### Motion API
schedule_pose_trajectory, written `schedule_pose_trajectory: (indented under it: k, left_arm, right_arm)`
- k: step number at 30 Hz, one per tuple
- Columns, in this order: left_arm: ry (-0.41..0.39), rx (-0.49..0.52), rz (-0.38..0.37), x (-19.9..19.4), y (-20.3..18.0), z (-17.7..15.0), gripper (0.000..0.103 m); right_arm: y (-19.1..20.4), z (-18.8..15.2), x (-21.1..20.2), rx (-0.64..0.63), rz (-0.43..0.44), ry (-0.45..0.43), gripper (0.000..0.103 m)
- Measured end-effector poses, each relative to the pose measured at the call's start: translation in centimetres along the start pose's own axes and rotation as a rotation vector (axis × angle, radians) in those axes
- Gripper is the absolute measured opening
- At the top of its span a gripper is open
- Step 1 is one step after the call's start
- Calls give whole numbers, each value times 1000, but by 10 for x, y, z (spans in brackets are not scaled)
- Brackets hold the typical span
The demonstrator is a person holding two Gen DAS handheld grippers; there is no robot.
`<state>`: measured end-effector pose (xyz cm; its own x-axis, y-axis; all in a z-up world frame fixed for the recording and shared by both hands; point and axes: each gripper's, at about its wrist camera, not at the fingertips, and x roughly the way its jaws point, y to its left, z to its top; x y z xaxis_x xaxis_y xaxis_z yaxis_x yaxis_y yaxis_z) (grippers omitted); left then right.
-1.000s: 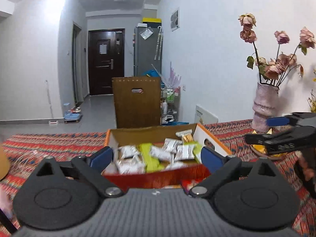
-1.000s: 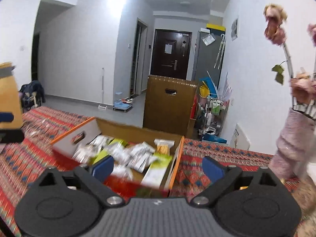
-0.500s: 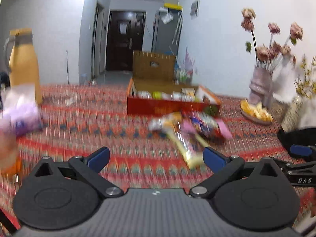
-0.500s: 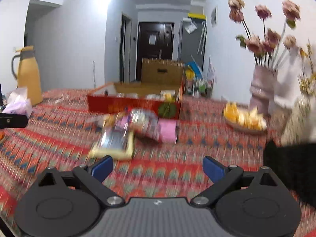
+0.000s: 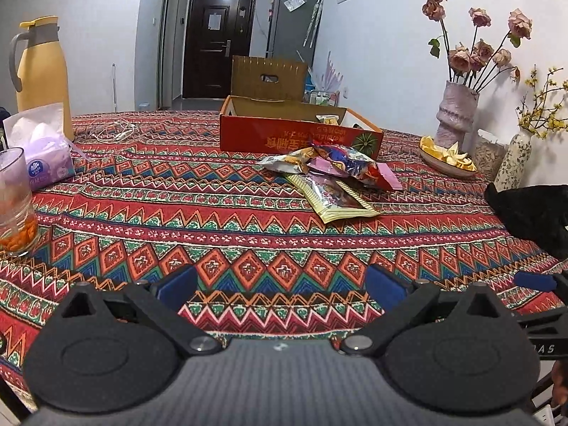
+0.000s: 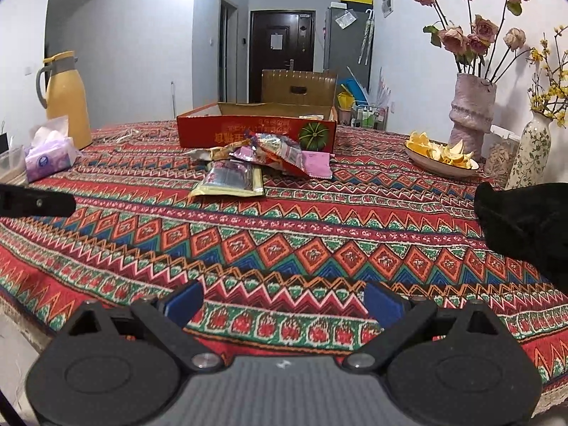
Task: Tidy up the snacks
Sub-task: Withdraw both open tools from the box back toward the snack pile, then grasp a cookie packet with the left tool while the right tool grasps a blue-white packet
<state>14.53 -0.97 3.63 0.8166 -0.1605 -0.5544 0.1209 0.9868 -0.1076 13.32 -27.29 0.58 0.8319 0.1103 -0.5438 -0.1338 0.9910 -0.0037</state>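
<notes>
Both grippers have pulled well back from the box point(image 5: 300, 131) since a second ago, when they hung right over it and looked down on the small wrapped snacks inside. Now they sit low over the near edge of the table point(image 6: 319, 234), and the whole scene is in view.

The left gripper point(image 5: 280, 289) is spread wide with nothing between its fingers point(image 5: 176, 284); the right gripper point(image 6: 282, 301) is equally wide and equally empty. (The right one's tip also shows at the edge of the left view, beside a black sleeve.)

The loose snacks point(image 5: 330, 170) lie in a small heap on the cloth just in front of the box: a yellow packet point(image 6: 230, 179) nearest the grippers, with a pink one and a red-and-blue one overlapping behind it. The box is open and already holds some items, though from this low angle only a scrap of them shows above the rim.

The retreat suggests the previous drop is done and a fresh pick is about to start. The yellow packet looks the easiest next target, lying flat and least covered.
</notes>
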Motion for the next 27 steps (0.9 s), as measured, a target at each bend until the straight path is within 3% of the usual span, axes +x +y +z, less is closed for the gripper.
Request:
schedule_pose_trajectory:
  k: [8, 14, 17, 20, 23, 25, 27]
  left_arm:
    - [31, 26, 24, 36, 8, 22, 103]
    - [-27, 90, 7, 73, 12, 77, 103]
    - [-42, 139, -8, 108, 6, 105, 103]
    - [-2, 162, -31, 160, -1, 127, 103]
    - [36, 159, -87, 210, -3, 135, 103]
    - [65, 154, -146, 242, -1, 135, 103]
    - [74, 139, -152, 264, 3, 132, 102]
  right_arm:
    - [-8, 14, 35, 12, -13, 31, 97]
    - [-22, 59, 65, 21, 34, -11, 97]
    - [-25, 93, 87, 3, 76, -59, 97]
    - [-23, 128, 119, -47, 95, -80, 97]
    - [-21, 156, 160, -77, 138, -66, 97]
    - [-22, 170, 192, -46, 187, -41, 97]
    - [-26, 177, 223, 4, 224, -1, 97]
